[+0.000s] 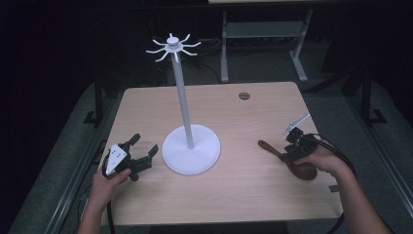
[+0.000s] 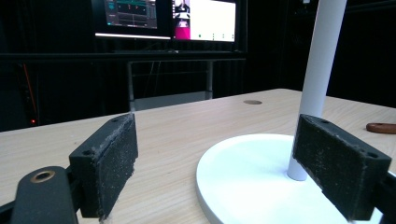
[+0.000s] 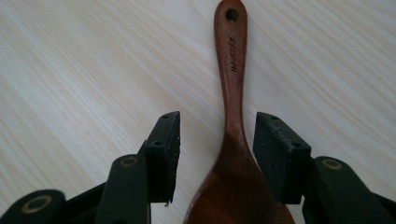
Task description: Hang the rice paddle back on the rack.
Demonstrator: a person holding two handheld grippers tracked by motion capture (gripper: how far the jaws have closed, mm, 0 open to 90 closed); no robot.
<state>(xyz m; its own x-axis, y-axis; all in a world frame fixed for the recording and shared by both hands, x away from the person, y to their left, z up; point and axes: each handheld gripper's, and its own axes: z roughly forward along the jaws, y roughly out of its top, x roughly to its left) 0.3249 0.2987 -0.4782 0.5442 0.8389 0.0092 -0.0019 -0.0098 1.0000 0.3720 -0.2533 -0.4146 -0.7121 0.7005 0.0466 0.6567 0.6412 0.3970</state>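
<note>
A dark wooden spoon (image 1: 292, 160) lies flat on the table at the right, handle pointing left toward the stand. My right gripper (image 1: 288, 151) hovers over it, open, its jaws either side of the spoon's neck (image 3: 235, 126) without touching. The handle end has a hanging hole (image 3: 231, 15). A white hook stand (image 1: 191, 146) with a tall pole (image 1: 182, 92) and a crown of hooks (image 1: 173, 47) stands mid-table. My left gripper (image 1: 145, 145) rests open at the left, just beside the stand's round base (image 2: 252, 182), with nothing between its pads.
The wooden table (image 1: 243, 195) has a round cable hole (image 1: 244, 95) at the back right. A second table's frame (image 1: 263, 39) stands behind. Monitors (image 2: 168, 18) glow in the dark background of the left gripper view.
</note>
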